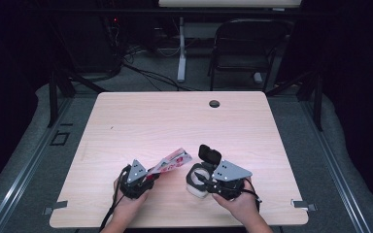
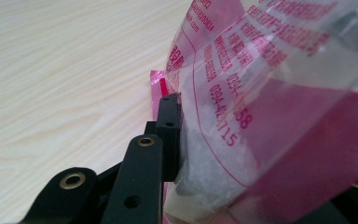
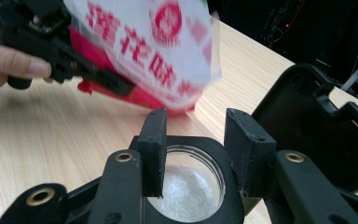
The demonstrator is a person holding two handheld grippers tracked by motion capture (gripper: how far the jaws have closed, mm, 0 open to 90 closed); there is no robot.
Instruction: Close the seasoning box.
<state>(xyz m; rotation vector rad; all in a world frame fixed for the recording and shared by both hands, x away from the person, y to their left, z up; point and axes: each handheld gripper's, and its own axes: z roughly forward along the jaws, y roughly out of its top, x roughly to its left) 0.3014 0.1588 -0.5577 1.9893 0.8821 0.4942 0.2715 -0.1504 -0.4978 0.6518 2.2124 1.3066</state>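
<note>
A pink and clear plastic bag (image 1: 173,162) of white granules is tilted, its far end over a small jar (image 1: 195,187). My left gripper (image 1: 154,174) is shut on the bag's near end; one black finger (image 2: 168,133) presses the film of the bag (image 2: 270,116). The jar has a black collar (image 3: 230,186) and a flip lid (image 3: 307,126) standing open, with white granules (image 3: 186,191) inside. My right gripper (image 3: 198,140) is shut on the jar's collar, holding it upright on the table. The bag (image 3: 154,51) and left gripper (image 3: 98,77) hang just beyond the jar's mouth.
The light wooden table (image 1: 175,121) has a round cable hole (image 1: 214,103) at its far edge. A black chair (image 1: 245,43) and a desk leg (image 1: 181,48) stand on the floor behind. Both hands are near the table's front edge.
</note>
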